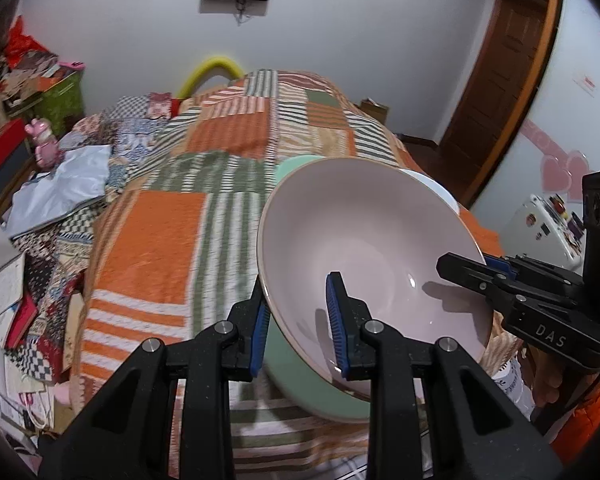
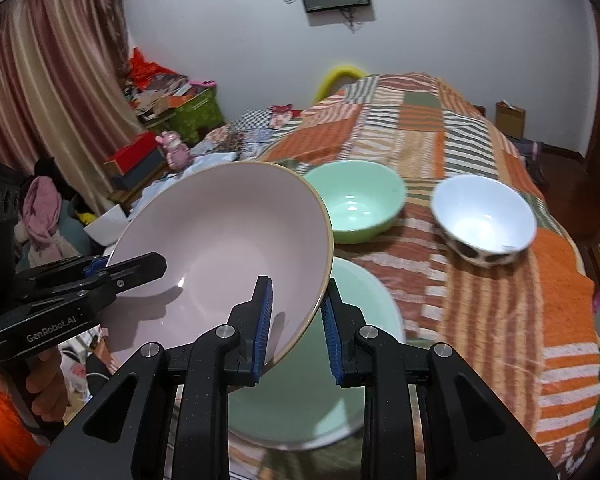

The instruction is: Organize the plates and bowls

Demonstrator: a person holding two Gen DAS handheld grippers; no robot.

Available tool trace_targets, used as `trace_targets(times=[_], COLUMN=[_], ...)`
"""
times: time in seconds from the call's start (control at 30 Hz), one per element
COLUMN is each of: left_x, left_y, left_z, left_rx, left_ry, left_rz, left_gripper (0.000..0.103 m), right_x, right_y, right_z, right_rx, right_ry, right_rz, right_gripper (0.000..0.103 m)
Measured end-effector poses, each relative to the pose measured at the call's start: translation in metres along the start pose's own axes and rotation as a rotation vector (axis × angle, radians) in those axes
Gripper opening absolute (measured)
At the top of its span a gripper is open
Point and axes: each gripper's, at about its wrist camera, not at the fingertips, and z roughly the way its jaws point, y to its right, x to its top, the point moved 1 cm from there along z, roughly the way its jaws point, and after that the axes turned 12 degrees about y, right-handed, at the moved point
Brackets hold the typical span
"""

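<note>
pink bowl (image 1: 364, 256): we hold it off the bed (image 1: 148, 240) between both grippers, tilted, its hollow facing the cameras — each set of jaws has one side of the rim.
left gripper (image 1: 300, 320): jaws nearly closed on the bowl's rim, one pad inside the wall, one outside; the bowl fills the space ahead and to the right of these jaws.
right gripper (image 2: 296, 320): jaws nearly closed on the opposite rim, inner pad on the pink wall, outer pad behind it; the bowl lies ahead and to the left of them.
green plate (image 2: 340, 360): directly beneath the right jaws, flat on the bed.
green bowl (image 2: 354, 206): beyond the right jaws, just past the pink rim.
white bowl (image 2: 484, 220): ahead and to the right of the right jaws, well apart from the pink one.
risk — slip: both grips are thin pinches on glazed rim; we judge that if the two hands drift apart or twist unevenly, the bowl could slide out and drop onto the green plate.
risk — knock: the far rim sits close to the green bowl; a low carry could clip it.
risk — soft landing: bedding may let a set-down bowl tip.
pose: both grippers angle downward and forward, facing each other across the bowl.
</note>
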Motion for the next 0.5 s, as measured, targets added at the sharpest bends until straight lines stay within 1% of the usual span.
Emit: trace_targets(times=[0.23,0.5], left_x=[-0.004,-0.016], left_y=[-0.036,-0.073], left_z=[-0.015,-0.025], left_rx=[0.059,0.115], left_ry=[0.014,0.003], left_rz=[-0.039,-0.078], left_gripper=[0.027,0.027], right_x=[-0.003,-0.007], right_y=[-0.030,-0.059], right_z=[0.019,0.042], right_rx=[0.057,0.108], right_ry=[-0.027,-0.064], right_rz=[-0.030,-0.053], right_gripper=[0.022,0.022])
